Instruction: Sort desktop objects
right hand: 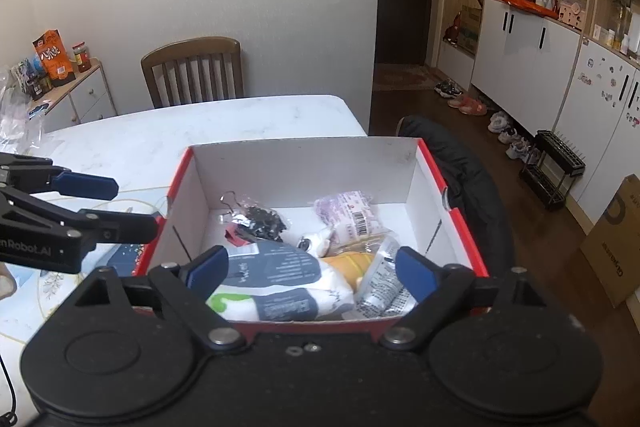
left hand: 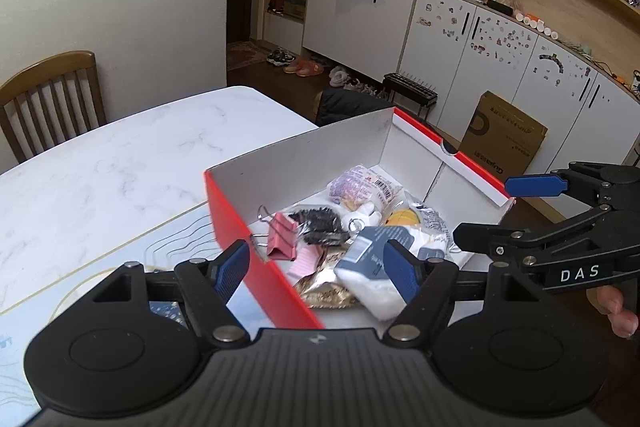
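A red cardboard box [left hand: 236, 227] with white inside [right hand: 304, 163] stands on the white marble table [left hand: 120, 155]. It holds several items: a pink binder clip [left hand: 282, 237], a bag of black clips [left hand: 320, 225], a purple-printed packet [left hand: 360, 183], a white and blue-grey tissue pack [left hand: 368, 259] [right hand: 280, 283], a yellow item [left hand: 404, 217] and a gold snack wrapper [left hand: 326, 291]. My left gripper [left hand: 316, 267] is open and empty over the box's near left wall. My right gripper [right hand: 312, 267] is open and empty over the box's near edge; it shows in the left wrist view [left hand: 484, 211].
A wooden chair [right hand: 194, 71] stands at the table's far side. A placemat [left hand: 100, 267] lies left of the box. A side cabinet [right hand: 68, 87] with jars and snack bags stands at the far left. White cupboards, shoes and a cardboard carton [left hand: 504, 135] are to the right, off the table.
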Demonstrator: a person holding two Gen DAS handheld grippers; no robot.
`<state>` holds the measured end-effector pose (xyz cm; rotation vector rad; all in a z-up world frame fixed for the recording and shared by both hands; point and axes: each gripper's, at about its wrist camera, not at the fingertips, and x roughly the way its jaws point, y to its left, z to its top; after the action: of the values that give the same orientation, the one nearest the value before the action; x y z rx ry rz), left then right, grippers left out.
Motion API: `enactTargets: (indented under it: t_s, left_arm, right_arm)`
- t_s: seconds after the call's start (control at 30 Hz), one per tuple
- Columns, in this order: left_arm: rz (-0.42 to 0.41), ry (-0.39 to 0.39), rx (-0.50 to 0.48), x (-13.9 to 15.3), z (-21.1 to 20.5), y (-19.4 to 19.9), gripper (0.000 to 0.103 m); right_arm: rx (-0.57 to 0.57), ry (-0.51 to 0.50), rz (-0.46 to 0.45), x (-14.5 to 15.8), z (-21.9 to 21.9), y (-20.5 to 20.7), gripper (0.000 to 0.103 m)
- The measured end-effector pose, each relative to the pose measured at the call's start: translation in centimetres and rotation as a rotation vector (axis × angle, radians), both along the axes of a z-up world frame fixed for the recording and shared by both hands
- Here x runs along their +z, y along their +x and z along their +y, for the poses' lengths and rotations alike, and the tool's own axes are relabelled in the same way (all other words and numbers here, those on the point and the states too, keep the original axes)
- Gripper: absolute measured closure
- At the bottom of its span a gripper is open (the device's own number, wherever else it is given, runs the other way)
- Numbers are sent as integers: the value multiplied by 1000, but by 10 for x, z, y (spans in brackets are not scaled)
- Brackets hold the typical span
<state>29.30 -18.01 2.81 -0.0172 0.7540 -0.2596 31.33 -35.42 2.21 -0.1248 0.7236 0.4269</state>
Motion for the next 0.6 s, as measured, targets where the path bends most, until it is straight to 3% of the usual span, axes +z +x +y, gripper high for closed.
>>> enactTargets:
  t_s: [0.6]
  left_arm:
    - [14, 15, -25, 0, 35, -48, 9]
  right_arm:
    - [-25, 5, -65, 11, 34, -51, 3]
